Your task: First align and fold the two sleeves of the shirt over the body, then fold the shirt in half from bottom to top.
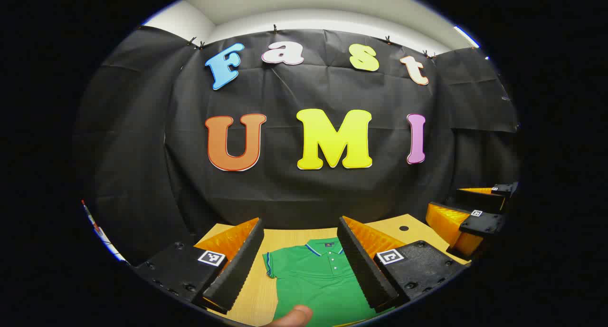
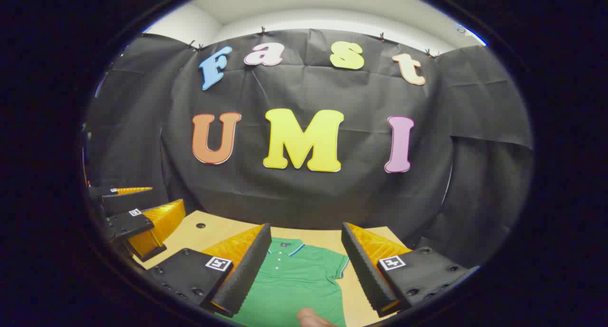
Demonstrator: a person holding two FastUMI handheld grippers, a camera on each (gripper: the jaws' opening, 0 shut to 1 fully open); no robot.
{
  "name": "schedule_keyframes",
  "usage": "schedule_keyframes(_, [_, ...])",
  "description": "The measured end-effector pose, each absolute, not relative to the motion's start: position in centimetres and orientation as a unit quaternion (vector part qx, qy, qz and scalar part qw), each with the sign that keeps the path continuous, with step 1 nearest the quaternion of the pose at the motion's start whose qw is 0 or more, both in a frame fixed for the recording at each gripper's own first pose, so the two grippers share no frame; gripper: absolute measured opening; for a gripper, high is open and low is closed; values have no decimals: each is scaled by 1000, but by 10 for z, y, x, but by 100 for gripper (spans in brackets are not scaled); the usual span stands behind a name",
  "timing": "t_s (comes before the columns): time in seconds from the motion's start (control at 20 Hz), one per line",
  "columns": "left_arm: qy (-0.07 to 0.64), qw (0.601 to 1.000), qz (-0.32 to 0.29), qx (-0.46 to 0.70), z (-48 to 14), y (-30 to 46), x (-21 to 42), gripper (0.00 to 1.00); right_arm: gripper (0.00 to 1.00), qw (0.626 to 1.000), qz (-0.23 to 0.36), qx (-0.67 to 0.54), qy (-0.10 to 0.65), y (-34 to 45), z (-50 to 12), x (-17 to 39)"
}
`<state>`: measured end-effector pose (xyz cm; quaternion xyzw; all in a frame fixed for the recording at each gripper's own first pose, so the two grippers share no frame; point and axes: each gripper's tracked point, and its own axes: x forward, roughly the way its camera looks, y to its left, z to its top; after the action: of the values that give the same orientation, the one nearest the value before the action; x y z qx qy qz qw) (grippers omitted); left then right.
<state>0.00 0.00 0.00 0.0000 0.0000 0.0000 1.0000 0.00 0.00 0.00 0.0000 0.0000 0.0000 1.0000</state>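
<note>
A green polo shirt (image 1: 318, 279) lies flat on the wooden table (image 1: 294, 235), collar toward the black wall, its short sleeves spread out to the sides. In the left gripper view my left gripper (image 1: 300, 263) hangs open above the shirt's left sleeve and collar. My right gripper (image 1: 475, 213) shows farther off at the right edge, also open. In the right gripper view my right gripper (image 2: 300, 265) is open above the shirt (image 2: 297, 284), over its collar and right sleeve, and the left gripper (image 2: 135, 208) shows at the far left. Neither gripper touches the cloth.
A fingertip (image 1: 294, 316) pokes in at the bottom of the left gripper view, and another fingertip (image 2: 311, 317) at the bottom of the right gripper view. The table has a small round hole (image 1: 403, 228) near its back edge. The black cloth wall stands just behind the table.
</note>
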Motion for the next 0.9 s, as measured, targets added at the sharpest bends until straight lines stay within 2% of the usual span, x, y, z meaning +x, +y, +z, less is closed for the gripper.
schedule_keyframes(0.35, [0, 1000, 7, -6, -1, -5, 9, 100, 94, 1000, 23, -4, 18, 7, -5, 14])
schedule_keyframes(0.45, [-5, 1000, 6, -7, -1, -6, 9, 100, 98, 1000, 26, -4, 10, 9, 3, 19])
schedule_keyframes(0.5, [-6, 1000, 8, -7, 0, -5, 9, 100, 94, 1000, 29, -5, 8, 11, 3, 21])
schedule_keyframes(0.55, [-3, 1000, 11, -8, -2, -5, 11, 99, 98, 999, 32, -8, 8, 13, 3, 22])
schedule_keyframes(0.65, [0, 1000, 17, -11, -4, 1, 14, 100, 94, 999, 40, -11, 6, 17, 3, 24])
schedule_keyframes(0.9, [10, 1000, 18, -13, -11, -5, 18, 100, 98, 999, 38, -11, 6, 9, 1, 25])
